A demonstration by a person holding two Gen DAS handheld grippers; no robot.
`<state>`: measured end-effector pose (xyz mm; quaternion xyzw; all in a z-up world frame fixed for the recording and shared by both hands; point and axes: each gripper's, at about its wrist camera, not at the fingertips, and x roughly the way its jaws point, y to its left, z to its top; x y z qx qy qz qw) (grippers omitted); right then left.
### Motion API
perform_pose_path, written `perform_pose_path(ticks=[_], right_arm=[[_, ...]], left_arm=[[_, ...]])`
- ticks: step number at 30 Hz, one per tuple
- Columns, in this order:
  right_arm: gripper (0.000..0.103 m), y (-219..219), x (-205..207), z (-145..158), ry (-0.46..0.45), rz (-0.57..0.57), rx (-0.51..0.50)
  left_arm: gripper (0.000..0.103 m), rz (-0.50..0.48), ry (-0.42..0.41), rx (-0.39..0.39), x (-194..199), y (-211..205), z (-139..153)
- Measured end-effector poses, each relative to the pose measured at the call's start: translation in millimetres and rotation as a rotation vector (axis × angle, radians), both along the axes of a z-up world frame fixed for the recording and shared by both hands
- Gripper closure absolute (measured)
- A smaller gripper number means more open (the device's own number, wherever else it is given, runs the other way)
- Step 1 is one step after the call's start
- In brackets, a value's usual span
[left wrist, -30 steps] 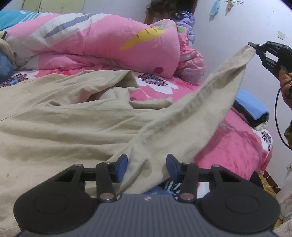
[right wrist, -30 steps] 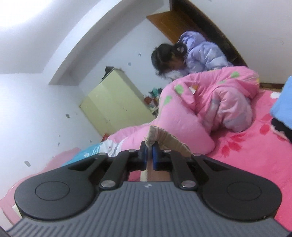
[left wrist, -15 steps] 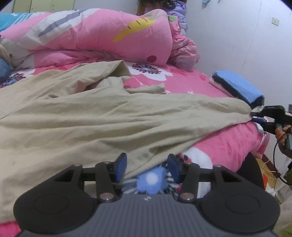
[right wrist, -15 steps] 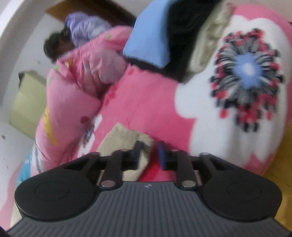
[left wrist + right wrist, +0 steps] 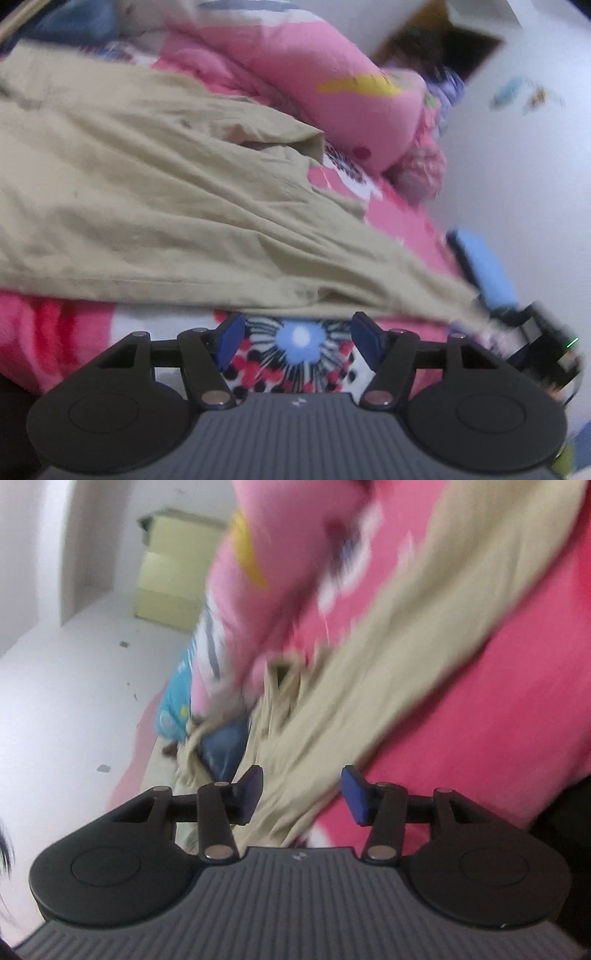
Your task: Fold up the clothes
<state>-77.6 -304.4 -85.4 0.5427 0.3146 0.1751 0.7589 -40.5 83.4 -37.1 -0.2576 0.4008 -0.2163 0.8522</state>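
Observation:
A large beige garment (image 5: 166, 206) lies spread over the pink flowered bed sheet (image 5: 295, 339). Its near hem runs just beyond my left gripper (image 5: 298, 341), which is open over a blue flower print with no cloth between its fingers. The garment narrows to the right toward my right gripper (image 5: 543, 328), which is blurred at the bed's edge. In the right wrist view, my right gripper (image 5: 301, 795) is open wide. A beige strip of the garment (image 5: 332, 716) runs loosely through the gap between its fingers. Both views are motion-blurred.
A bunched pink quilt (image 5: 332, 85) lies behind the garment, and a person in purple (image 5: 443, 85) sits past it. A folded blue and black stack (image 5: 487, 269) rests at the bed's right edge. Blue denim (image 5: 225, 749) and a pale green cabinet (image 5: 173, 565) lie beyond.
My right gripper brought the garment's end down from the air to the bed edge and opened. My left gripper drew back, so the cloth is no longer between its fingers.

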Motion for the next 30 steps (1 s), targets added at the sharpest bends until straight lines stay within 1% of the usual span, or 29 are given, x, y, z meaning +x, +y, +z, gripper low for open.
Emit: perform_pose_path(ticks=[2,4,6,7,8,10,11,12,13,14,17,19,20,22,27,30], right_arm=[[0.057,12,13,-10,0.05,0.01,0.054],[0.059,17,18,-14,0.1,-0.018,0.063],[0.061,16,18,-16,0.122,-0.058,0.09],[0.064,15,17,-16,0.125,-0.076,0.099],[0.066,14,18,-14,0.121,-0.093,0.101],[0.067,14,19,-13,0.117,-0.118,0.107],[0.072,12,21,-16,0.125,-0.13,0.117],[0.076,10,23,-18,0.132,-0.142,0.126],[0.081,8,25,-21,0.139,-0.154,0.135],[0.086,6,27,-24,0.148,-0.168,0.138],[0.094,3,30,-31,0.161,-0.198,0.159],[0.099,2,33,-30,0.15,-0.204,0.167],[0.101,2,34,-29,0.142,-0.204,0.171],[0.101,1,30,-19,0.106,-0.185,0.157],[0.101,0,14,12,0.012,-0.123,0.102],[0.101,-2,-2,9,0.045,-0.109,0.057]], left_arm=[[0.039,0.045,0.057,-0.092,7,12,-10],[0.041,0.084,0.107,-0.193,12,26,-20],[0.041,0.105,0.111,-0.25,14,35,-22],[0.042,0.115,0.114,-0.277,15,40,-23],[0.043,0.123,0.117,-0.29,16,43,-24],[0.044,0.129,0.124,-0.325,18,49,-26],[0.045,0.134,0.13,-0.34,20,51,-27],[0.05,0.138,0.141,-0.348,22,52,-29],[0.054,0.143,0.152,-0.357,24,54,-31],[0.056,0.147,0.164,-0.36,26,54,-33],[0.071,0.16,0.204,-0.368,32,55,-41],[0.084,0.166,0.21,-0.359,31,55,-43],[0.086,0.166,0.21,-0.356,30,56,-42],[0.089,0.156,0.199,-0.357,26,57,-39],[0.092,0.121,0.163,-0.349,12,61,-23],[0.092,0.105,0.161,-0.33,3,64,-21]])
